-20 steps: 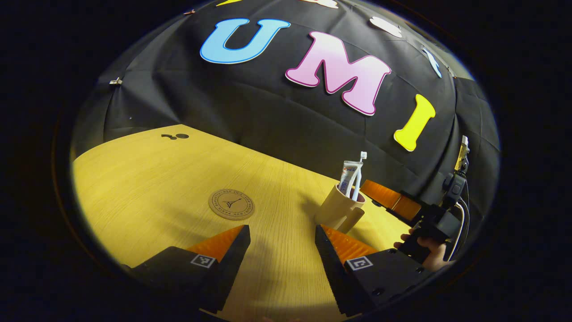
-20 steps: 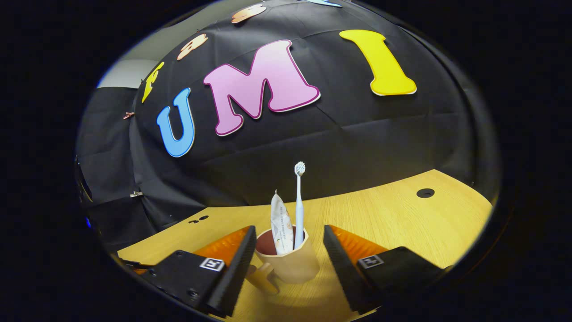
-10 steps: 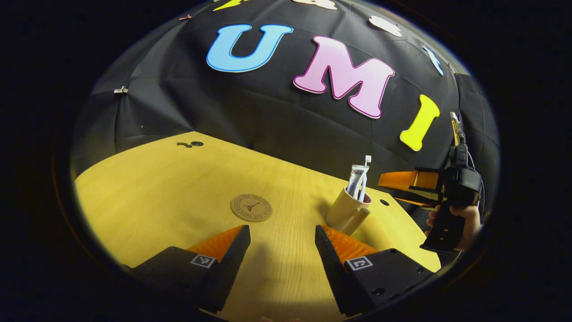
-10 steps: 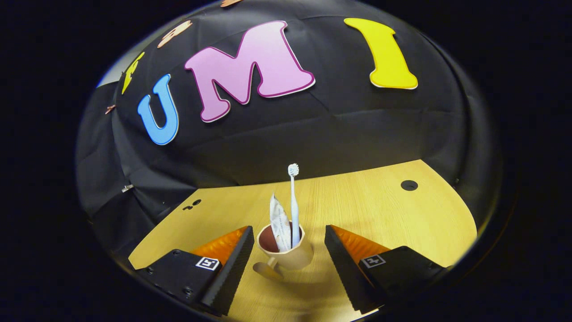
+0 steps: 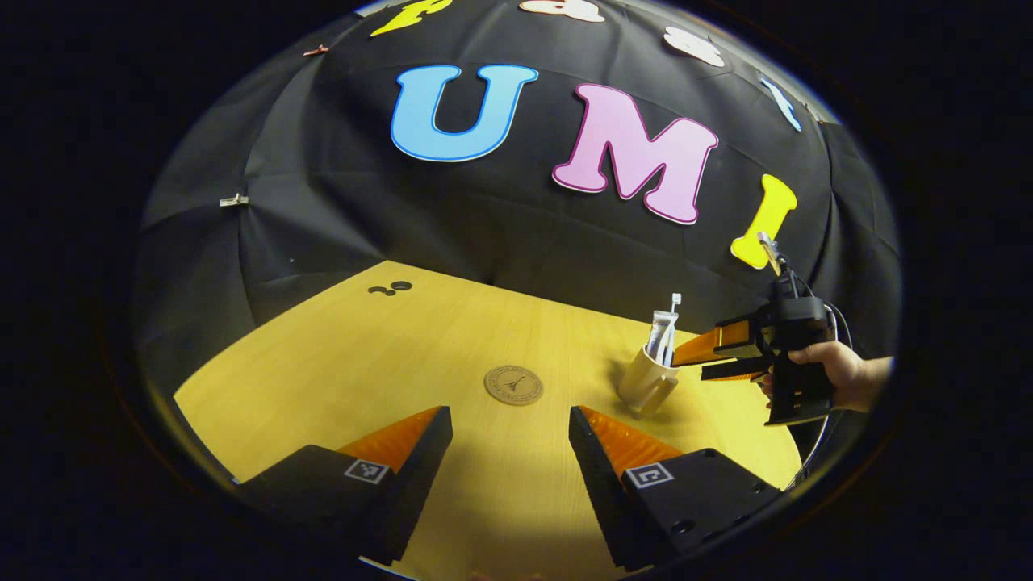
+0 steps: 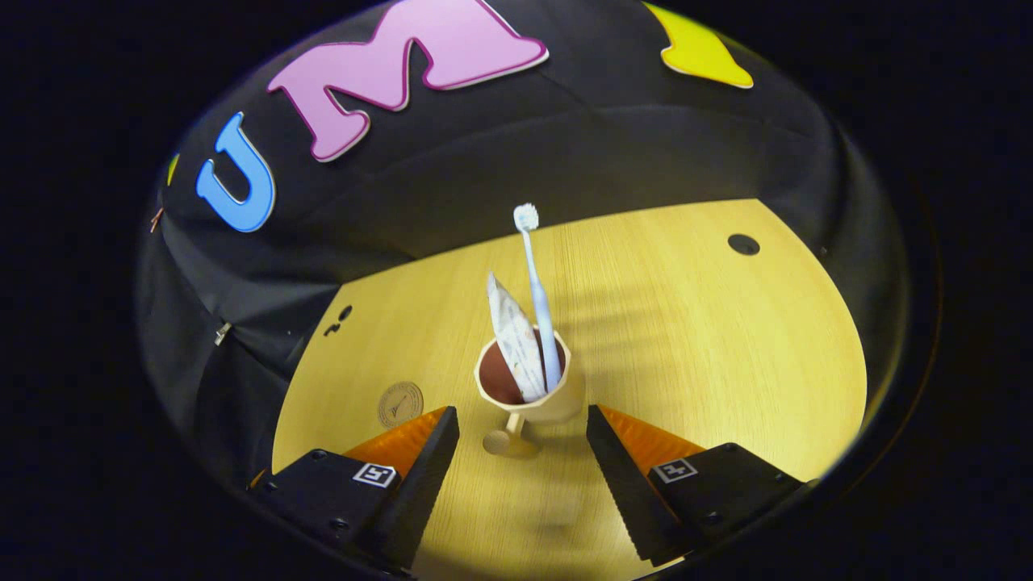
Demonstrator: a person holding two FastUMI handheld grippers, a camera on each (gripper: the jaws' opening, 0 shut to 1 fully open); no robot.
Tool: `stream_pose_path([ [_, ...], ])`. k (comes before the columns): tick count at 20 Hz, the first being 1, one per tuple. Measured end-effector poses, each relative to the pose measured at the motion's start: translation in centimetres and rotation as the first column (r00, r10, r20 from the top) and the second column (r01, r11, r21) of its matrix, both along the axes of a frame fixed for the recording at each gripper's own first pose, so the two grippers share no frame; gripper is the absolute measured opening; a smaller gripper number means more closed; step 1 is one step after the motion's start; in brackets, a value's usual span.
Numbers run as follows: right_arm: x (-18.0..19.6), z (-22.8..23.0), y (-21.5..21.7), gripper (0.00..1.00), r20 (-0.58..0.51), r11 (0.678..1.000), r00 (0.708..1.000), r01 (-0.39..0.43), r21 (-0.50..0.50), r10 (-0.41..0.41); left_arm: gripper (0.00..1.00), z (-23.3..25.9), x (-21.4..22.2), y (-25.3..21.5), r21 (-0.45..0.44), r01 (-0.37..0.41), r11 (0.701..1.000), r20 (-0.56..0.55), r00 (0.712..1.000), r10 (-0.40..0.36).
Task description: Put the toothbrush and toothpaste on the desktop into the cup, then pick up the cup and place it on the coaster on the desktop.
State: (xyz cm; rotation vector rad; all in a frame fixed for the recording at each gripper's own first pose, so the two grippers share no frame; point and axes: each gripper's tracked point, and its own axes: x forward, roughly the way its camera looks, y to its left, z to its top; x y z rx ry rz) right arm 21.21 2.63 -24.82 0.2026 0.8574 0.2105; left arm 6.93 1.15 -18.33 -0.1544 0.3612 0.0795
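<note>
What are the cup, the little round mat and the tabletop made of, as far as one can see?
The cup: probably plastic or glazed ceramic; smooth, matte beige outside, dark brownish inside, with a moulded handle. The round coaster: looks like cork or thin wood; flat, tan, with a dark printed emblem. The tabletop: light wood or wood-look laminate; fine straight grain lines and an even sheen, so it may be veneer.

toothbrush (image 6: 536,290) and toothpaste (image 6: 514,339) upright in cup (image 6: 539,401), cup on desktop (image 6: 710,339), coaster (image 6: 400,403) left of it
</note>
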Motion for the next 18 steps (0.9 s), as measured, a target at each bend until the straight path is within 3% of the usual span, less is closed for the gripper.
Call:
stream_pose_path([
  [6,0.2,-2.1,1.7,0.98,-0.154,0.999,0.987,0.031,-0.009,-0.032,0.90,1.1,-3.4,1.5,0.037,0.016,0.999,-0.045,0.999,-0.014],
  [12,0.3,-5.7,2.2,0.97,-0.288,0.994,0.957,-0.001,-0.109,-0.031,0.91,2.1,-4.7,0.8,0.060,0.052,0.997,-0.052,0.997,-0.049],
  [18,1.1,-7.8,1.9,0.96,-0.346,0.983,0.935,0.010,-0.186,-0.075,0.91,2.0,-5.5,0.7,0.073,0.075,0.994,-0.055,0.996,-0.071],
])
